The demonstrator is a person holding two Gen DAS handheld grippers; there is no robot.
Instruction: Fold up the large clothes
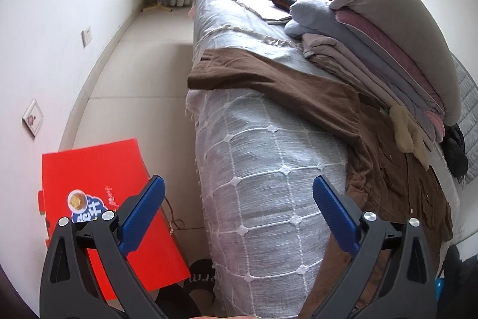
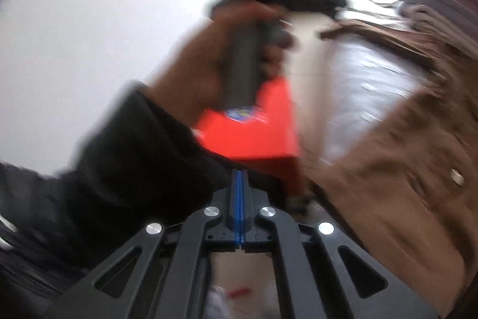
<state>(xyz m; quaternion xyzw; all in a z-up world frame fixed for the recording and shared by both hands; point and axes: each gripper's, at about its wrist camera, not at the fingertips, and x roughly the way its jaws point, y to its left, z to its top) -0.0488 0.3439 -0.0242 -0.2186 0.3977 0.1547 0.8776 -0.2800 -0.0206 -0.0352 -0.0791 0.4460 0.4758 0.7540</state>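
A large brown garment (image 1: 298, 85) lies spread over the bed, its far end hanging at the bed's left edge and its buttoned part (image 1: 412, 187) near the right. It also shows in the blurred right wrist view (image 2: 397, 169). My left gripper (image 1: 239, 190) is open and empty, above the bed's near corner, short of the garment. My right gripper (image 2: 240, 172) is shut with nothing visible between its blue pads, left of the garment. The left hand and its gripper handle (image 2: 245, 56) cross the right wrist view.
The bed has a grey-white checked cover (image 1: 269, 169). A tall stack of folded bedding and clothes (image 1: 388, 35) sits at its right. A red box (image 1: 104, 199) stands on the floor left of the bed, beside a black slipper (image 1: 200, 280). White wall at left.
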